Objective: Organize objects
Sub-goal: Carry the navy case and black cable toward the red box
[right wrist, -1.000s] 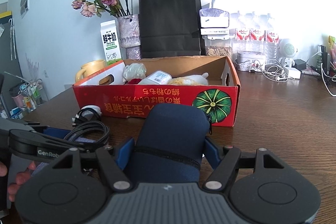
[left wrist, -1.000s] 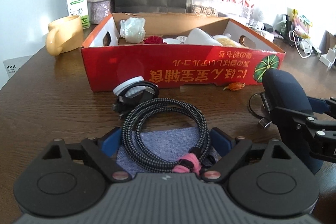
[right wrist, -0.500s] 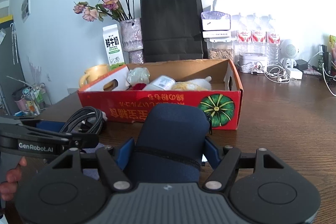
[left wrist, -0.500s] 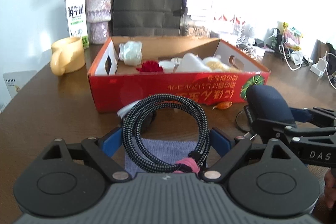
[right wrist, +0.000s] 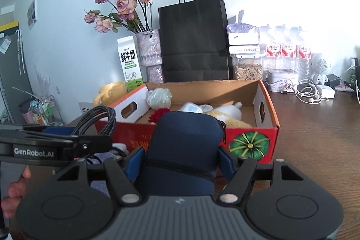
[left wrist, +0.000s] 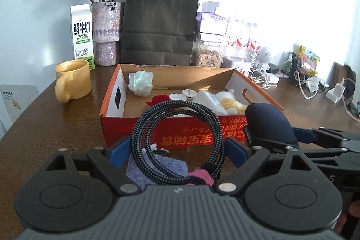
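Left gripper (left wrist: 177,150) clamped on a coiled braided cable (left wrist: 177,141), right gripper (right wrist: 181,163) on a smooth rounded navy pouch (right wrist: 184,147). Both before the red cardboard box (right wrist: 249,145); cable's plugs hidden.

Left wrist view: looks forward along the left tongs (left wrist: 177,150), raised above the desk (left wrist: 56,127), facing the red box (left wrist: 180,132) close ahead. Right wrist view: looks along the right tongs (right wrist: 181,161) from the right side, equally near. Both views share the red box (right wrist: 247,141), black bag (left wrist: 159,21), milk carton (right wrist: 129,62) and flower vase (left wrist: 104,21); each shows the other tongs at its edge.
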`<state>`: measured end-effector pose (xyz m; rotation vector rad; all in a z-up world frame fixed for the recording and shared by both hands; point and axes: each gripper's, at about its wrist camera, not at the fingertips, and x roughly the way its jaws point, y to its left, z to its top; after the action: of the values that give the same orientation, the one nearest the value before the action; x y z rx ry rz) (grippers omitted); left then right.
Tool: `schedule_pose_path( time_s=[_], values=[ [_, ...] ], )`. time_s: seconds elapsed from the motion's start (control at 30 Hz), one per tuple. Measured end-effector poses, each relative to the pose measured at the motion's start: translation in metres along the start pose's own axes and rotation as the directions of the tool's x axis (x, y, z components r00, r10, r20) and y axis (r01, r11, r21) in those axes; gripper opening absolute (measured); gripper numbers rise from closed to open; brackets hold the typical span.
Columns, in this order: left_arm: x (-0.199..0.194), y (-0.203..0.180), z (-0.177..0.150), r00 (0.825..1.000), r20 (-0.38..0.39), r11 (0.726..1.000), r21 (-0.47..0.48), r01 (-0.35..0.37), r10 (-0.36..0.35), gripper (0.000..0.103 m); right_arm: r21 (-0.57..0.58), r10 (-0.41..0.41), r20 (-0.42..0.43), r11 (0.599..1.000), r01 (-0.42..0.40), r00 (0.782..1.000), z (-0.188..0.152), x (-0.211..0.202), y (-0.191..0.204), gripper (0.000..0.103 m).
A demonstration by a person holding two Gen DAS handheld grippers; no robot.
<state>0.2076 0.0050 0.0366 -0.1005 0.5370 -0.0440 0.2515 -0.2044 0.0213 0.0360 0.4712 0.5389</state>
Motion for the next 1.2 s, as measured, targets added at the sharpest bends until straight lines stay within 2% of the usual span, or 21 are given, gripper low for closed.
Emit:
schedule_pose_path(
  time_s=[0.37,0.5,0.73,0.9,1.0,1.2],
  values=[
    [0.010,0.029,-0.024,0.996,-0.088,0.995,-0.098,0.014,-0.023,0.090,-0.010,0.042,-0.067,0.999,-0.043,0.997,-0.013,0.013,0.014,0.068],
    [0.006,0.041,-0.029,0.996,-0.089,0.992,-0.127,-0.001,-0.011,0.090,-0.039,0.075,-0.108,0.996,-0.080,0.991,-0.016,0.026,0.028,0.067],
    [0.002,0.063,-0.035,0.995,-0.095,0.984,-0.178,0.015,-0.032,0.090,-0.099,0.121,-0.195,0.985,-0.142,0.973,-0.024,0.053,0.055,0.067],
    [0.003,0.070,-0.039,0.994,-0.105,0.983,-0.183,0.021,-0.040,0.090,-0.163,0.105,-0.256,0.975,-0.150,0.961,-0.032,0.067,0.075,0.067],
    [0.002,0.073,-0.041,0.994,-0.102,0.984,-0.177,0.020,-0.038,0.090,-0.178,0.097,-0.252,0.973,-0.145,0.963,-0.034,0.068,0.078,0.067],
    [-0.008,0.078,-0.039,0.997,-0.078,0.990,-0.135,-0.037,0.026,0.090,-0.203,0.079,-0.244,0.970,-0.131,0.966,-0.039,0.067,0.080,0.068]
  ],
)
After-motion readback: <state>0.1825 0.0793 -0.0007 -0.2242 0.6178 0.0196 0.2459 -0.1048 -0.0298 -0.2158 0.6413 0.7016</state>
